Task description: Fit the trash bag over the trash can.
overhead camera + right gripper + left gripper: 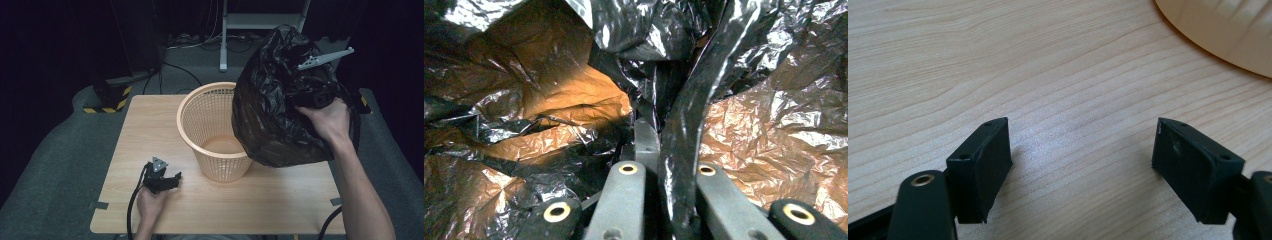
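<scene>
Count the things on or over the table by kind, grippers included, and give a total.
Baskets: 1, the orange basket.
Bags: 1, the black plastic bag.
Grippers: 2, the left gripper open on the table, the right gripper shut on the bag.
Total: 4

So I count one black bin bag (272,115), one orange mesh basket (207,125) at 9 o'clock of it, one wooden table (145,130), two grippers, two hands.
</scene>
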Motion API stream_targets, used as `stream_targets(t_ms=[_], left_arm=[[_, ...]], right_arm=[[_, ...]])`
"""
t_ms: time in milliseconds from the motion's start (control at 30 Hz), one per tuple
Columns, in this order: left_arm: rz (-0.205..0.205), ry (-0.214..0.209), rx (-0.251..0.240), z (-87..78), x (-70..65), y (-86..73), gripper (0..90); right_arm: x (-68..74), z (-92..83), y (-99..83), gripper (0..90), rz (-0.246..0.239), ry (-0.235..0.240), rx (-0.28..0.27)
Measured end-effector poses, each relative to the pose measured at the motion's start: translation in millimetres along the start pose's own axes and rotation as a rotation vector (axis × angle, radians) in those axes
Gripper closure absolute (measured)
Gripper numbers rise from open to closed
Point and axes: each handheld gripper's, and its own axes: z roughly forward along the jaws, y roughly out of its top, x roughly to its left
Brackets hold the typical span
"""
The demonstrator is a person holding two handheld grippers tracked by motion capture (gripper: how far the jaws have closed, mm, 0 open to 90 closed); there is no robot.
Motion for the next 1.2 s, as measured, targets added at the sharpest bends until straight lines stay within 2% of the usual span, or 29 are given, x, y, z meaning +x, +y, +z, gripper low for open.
stream_targets(t_ms=[633, 1200], left_arm=[[0.0, 0.0, 0.0, 0.0, 0.0, 0.0, 23.5], [0.0, -0.001, 0.0, -0.1, 0.1, 0.0, 23.5]], right_arm=[[16.7, 22.4, 13.7, 88.7, -0.047, 0.039, 0.02], [25.2, 35.2, 19.6, 88.7, -0.059, 0.059, 0.041]])
